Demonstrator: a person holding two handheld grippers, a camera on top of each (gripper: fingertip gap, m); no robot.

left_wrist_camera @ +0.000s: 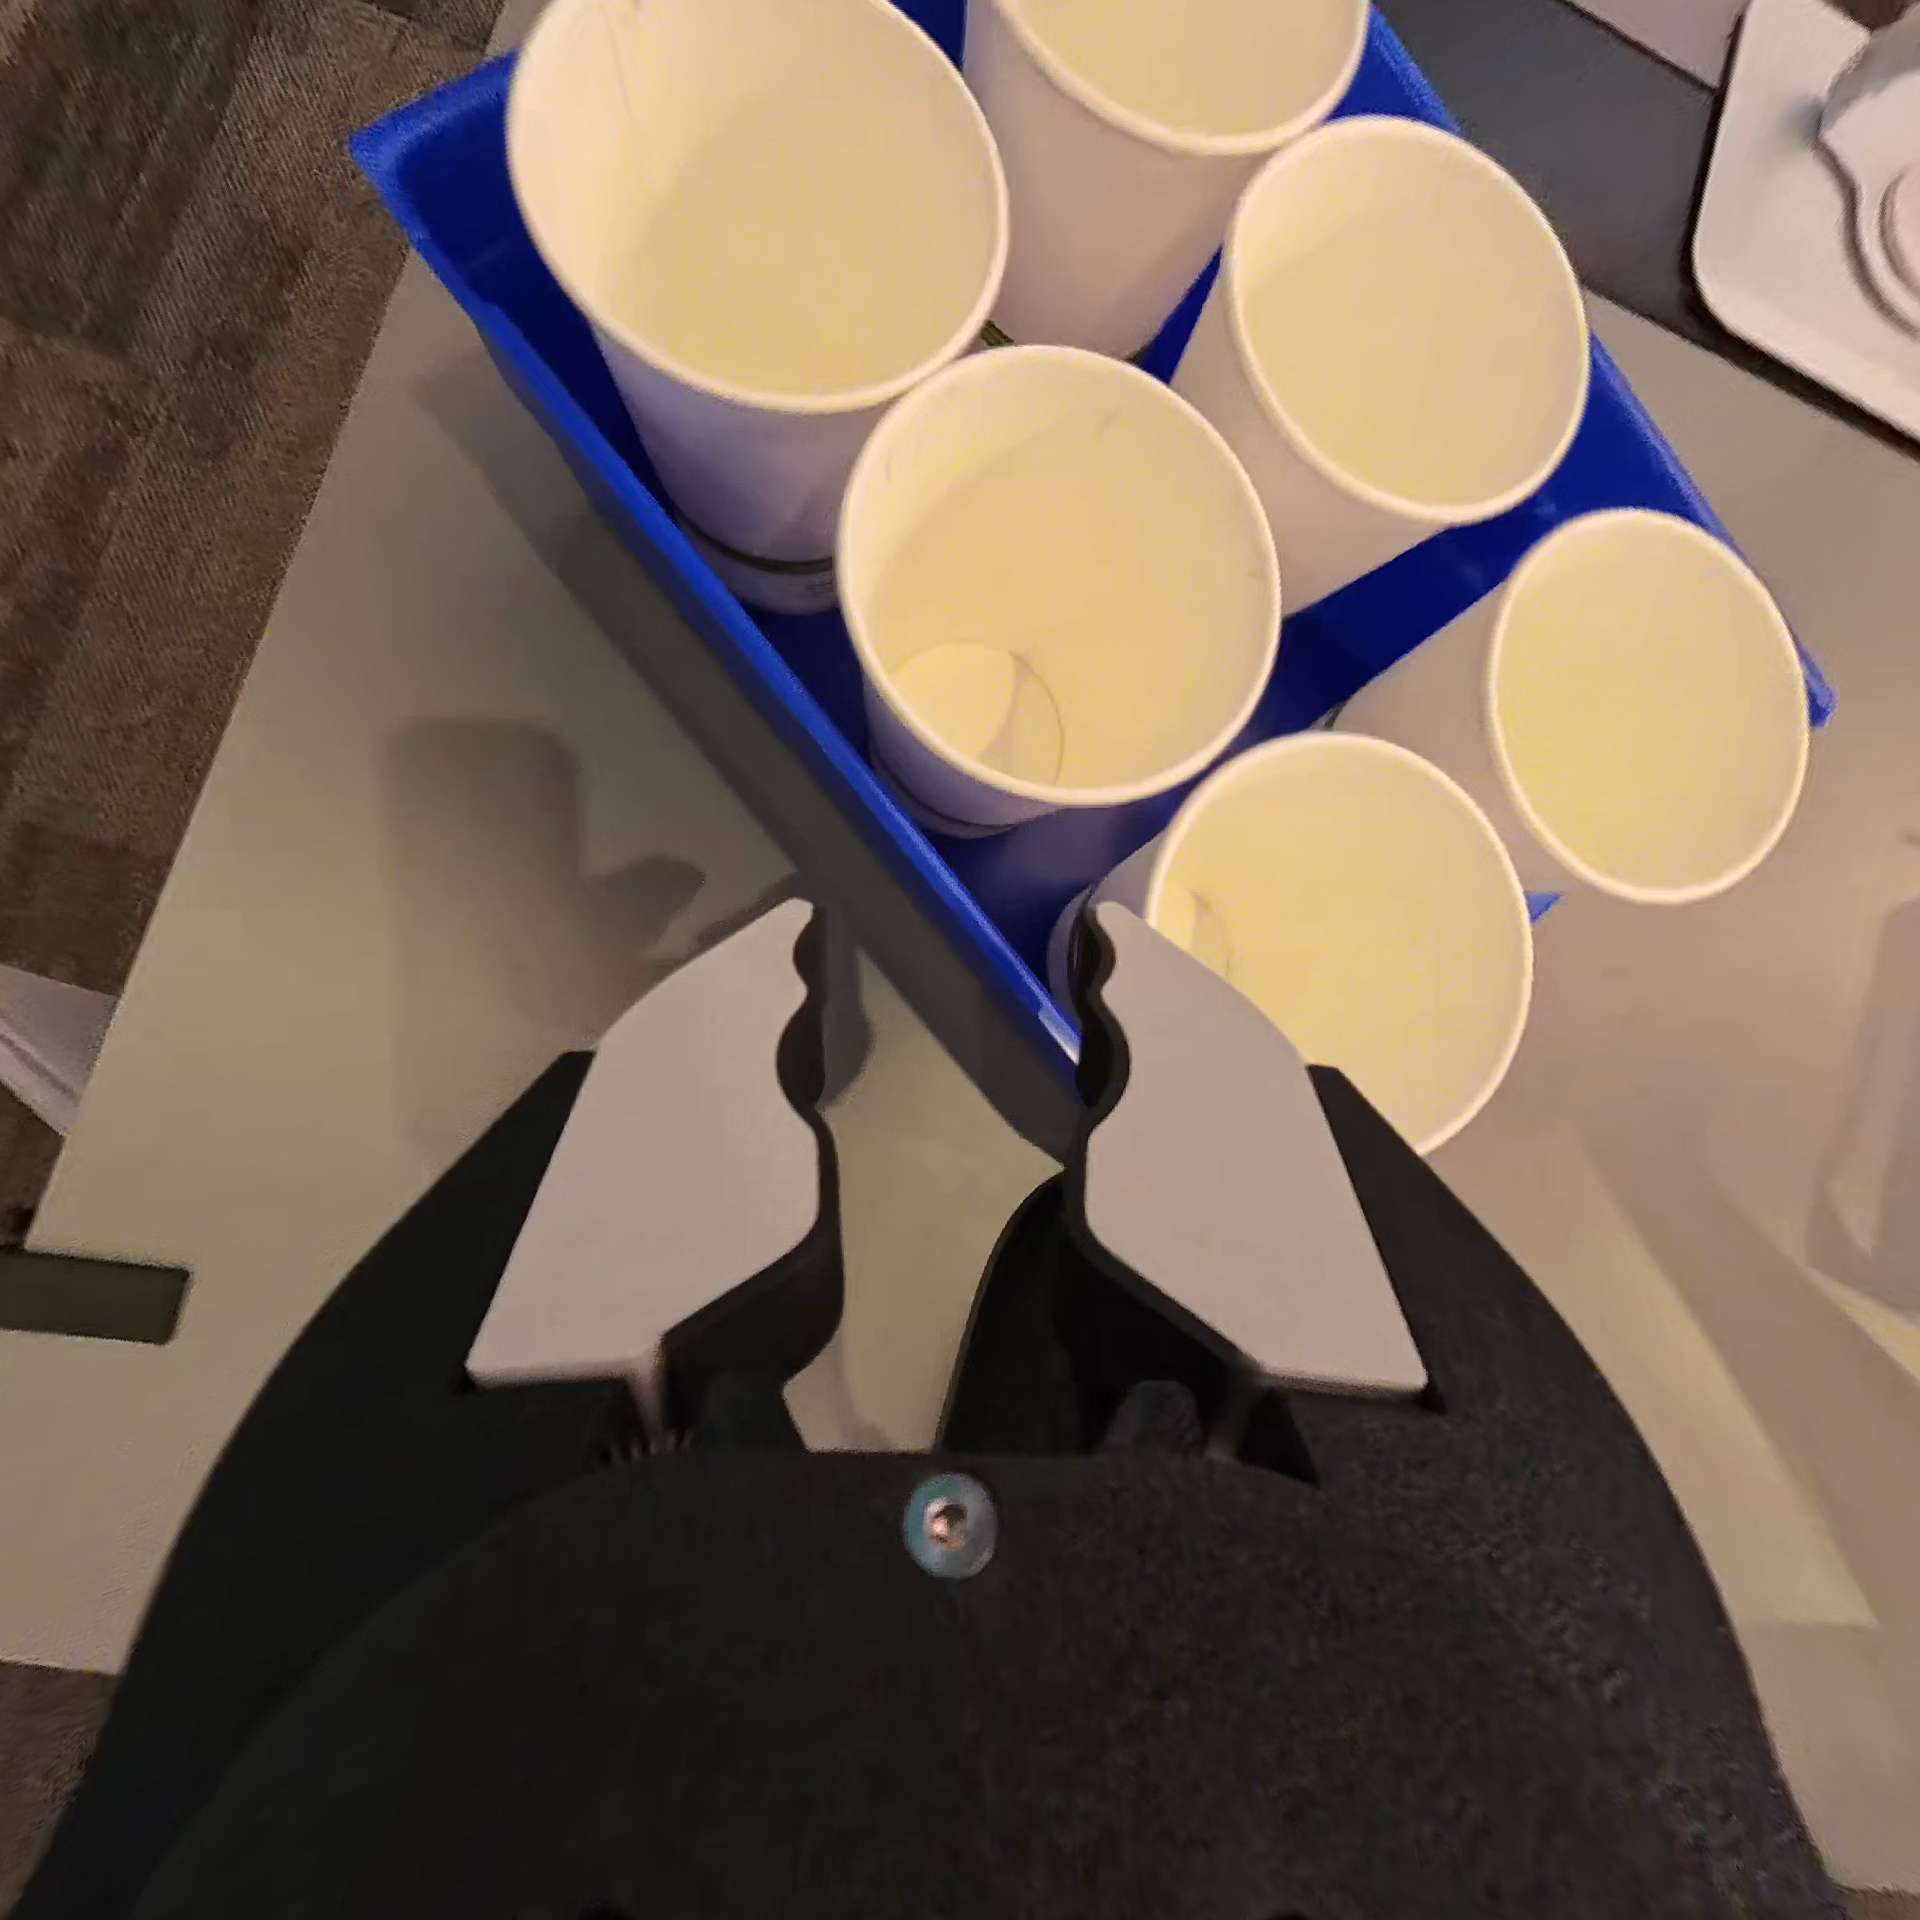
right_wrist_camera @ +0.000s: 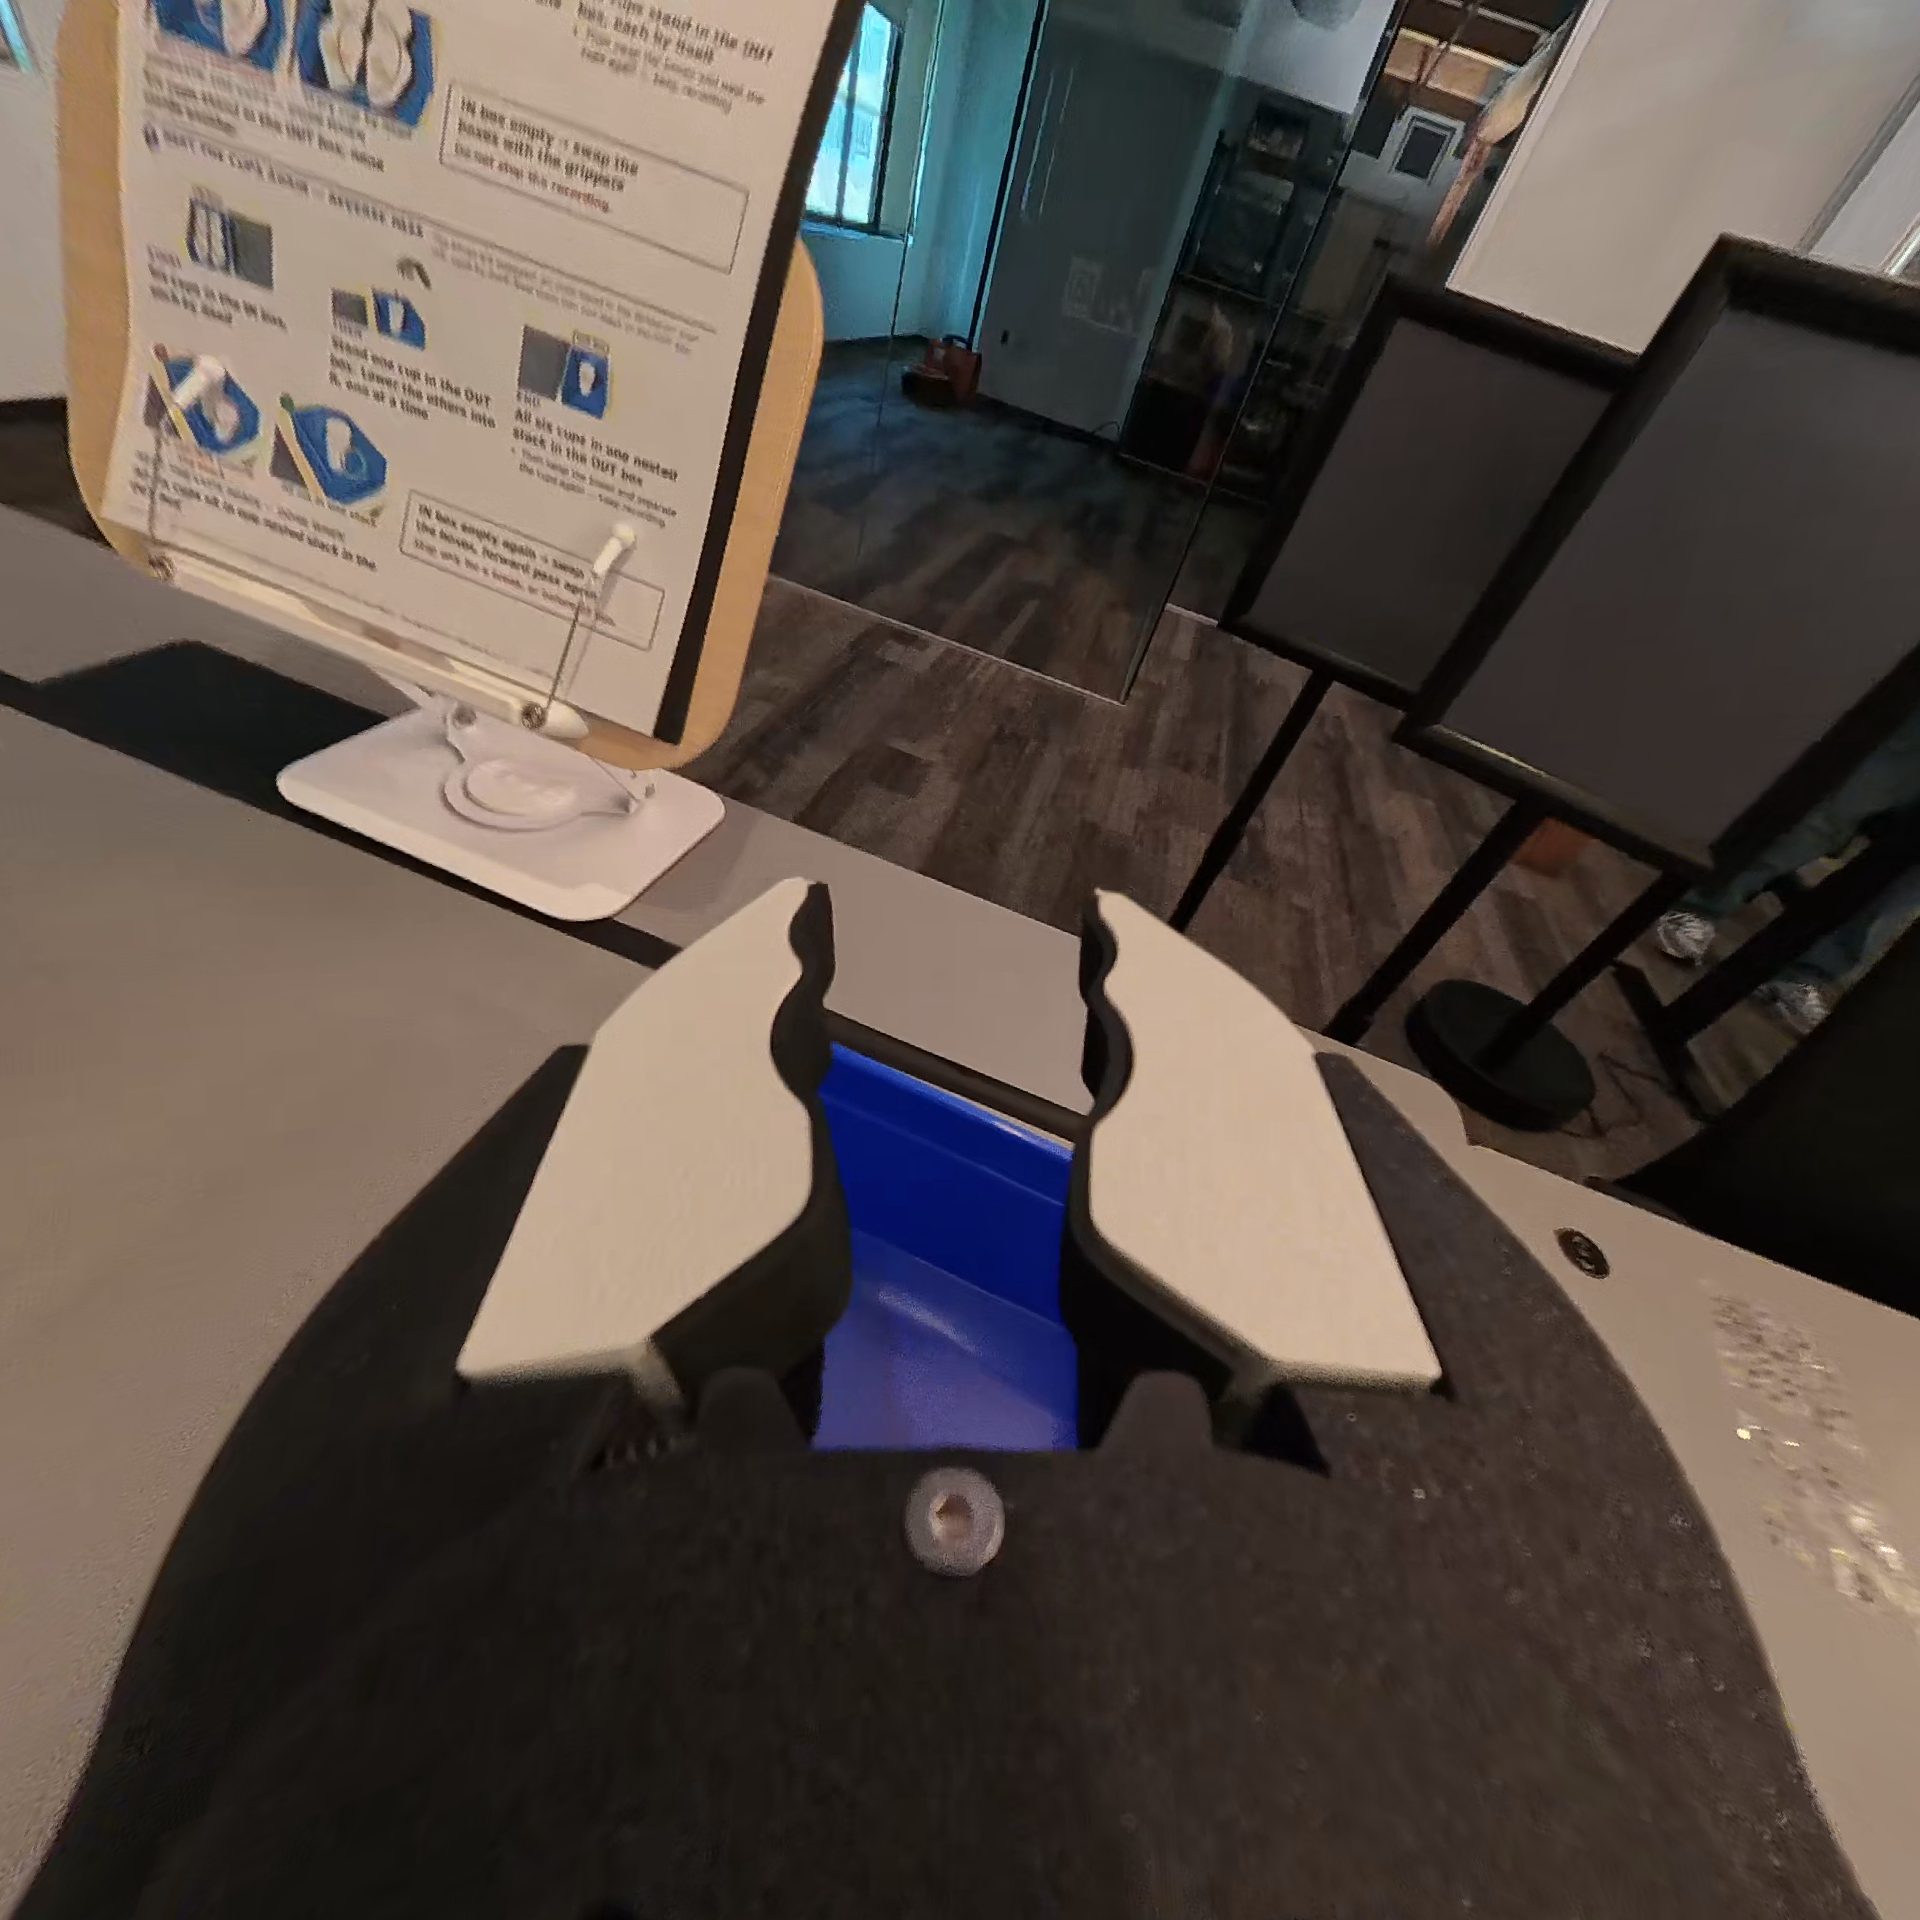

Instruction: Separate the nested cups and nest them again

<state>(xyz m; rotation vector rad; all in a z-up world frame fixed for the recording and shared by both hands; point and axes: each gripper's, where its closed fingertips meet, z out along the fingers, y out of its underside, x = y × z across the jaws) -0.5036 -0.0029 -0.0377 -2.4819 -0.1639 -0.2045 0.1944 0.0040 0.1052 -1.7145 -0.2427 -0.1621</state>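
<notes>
Several white paper cups stand upright and apart in a blue box (left_wrist_camera: 623, 499) on the grey table. The nearest cup (left_wrist_camera: 1340, 935) is at the box's near corner, one cup (left_wrist_camera: 1060, 582) is in the middle and a far-left cup (left_wrist_camera: 758, 197) is beyond it. My left gripper (left_wrist_camera: 953, 920) is open and empty, hovering over the box's near corner, its right fingertip beside the nearest cup. My right gripper (right_wrist_camera: 956, 899) is open and empty; a blue box (right_wrist_camera: 945, 1247) shows below, between its fingers. No cups show in the right wrist view.
An instruction sheet (right_wrist_camera: 416, 312) stands on a white stand (right_wrist_camera: 499, 810) at the table's far edge; its base also shows in the left wrist view (left_wrist_camera: 1818, 208). Beyond the table are dark floor, black sign boards (right_wrist_camera: 1662, 540) on posts and a person's shoes (right_wrist_camera: 1683, 935).
</notes>
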